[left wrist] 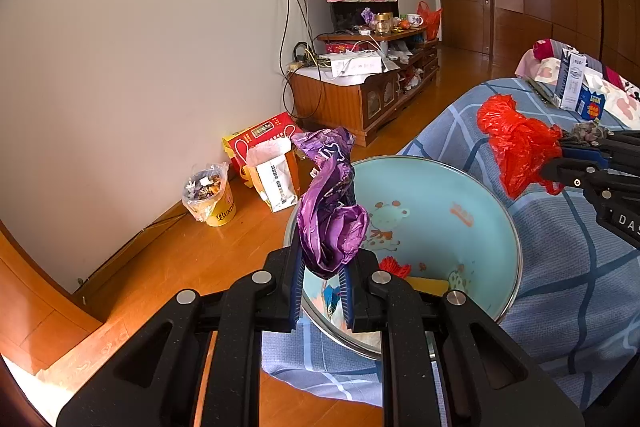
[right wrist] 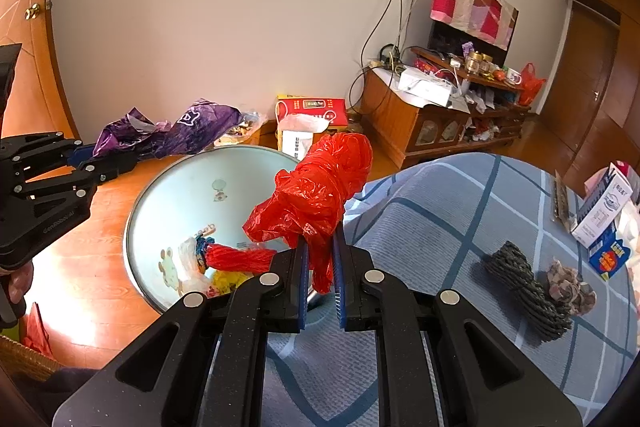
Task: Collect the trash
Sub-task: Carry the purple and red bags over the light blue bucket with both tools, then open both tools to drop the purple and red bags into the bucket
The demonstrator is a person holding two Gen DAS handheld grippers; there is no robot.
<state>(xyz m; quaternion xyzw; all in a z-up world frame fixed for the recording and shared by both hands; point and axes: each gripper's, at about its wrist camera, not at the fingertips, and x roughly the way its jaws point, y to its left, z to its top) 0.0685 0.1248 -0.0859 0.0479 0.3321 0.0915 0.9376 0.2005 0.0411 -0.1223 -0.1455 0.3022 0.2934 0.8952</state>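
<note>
My left gripper (left wrist: 323, 259) is shut on a crumpled purple plastic bag (left wrist: 330, 203) and holds it above the near rim of a light blue basin (left wrist: 460, 195). The purple bag also shows in the right wrist view (right wrist: 172, 131). My right gripper (right wrist: 320, 251) is shut on a crumpled red plastic bag (right wrist: 316, 187) and holds it over the basin's right edge (right wrist: 138, 195). The red bag also shows in the left wrist view (left wrist: 516, 147). The basin holds a red tassel (right wrist: 236, 257), a white wrapper and yellow scraps.
The basin stands beside a bed with a blue checked cover (right wrist: 460, 227). On the bed lie a dark knitted piece (right wrist: 524, 287), a scrunchie (right wrist: 568, 287) and a milk carton (right wrist: 604, 211). A lined yellow bin (left wrist: 210, 197), paper bags (left wrist: 276, 175) and a TV cabinet (left wrist: 360, 95) stand along the wall.
</note>
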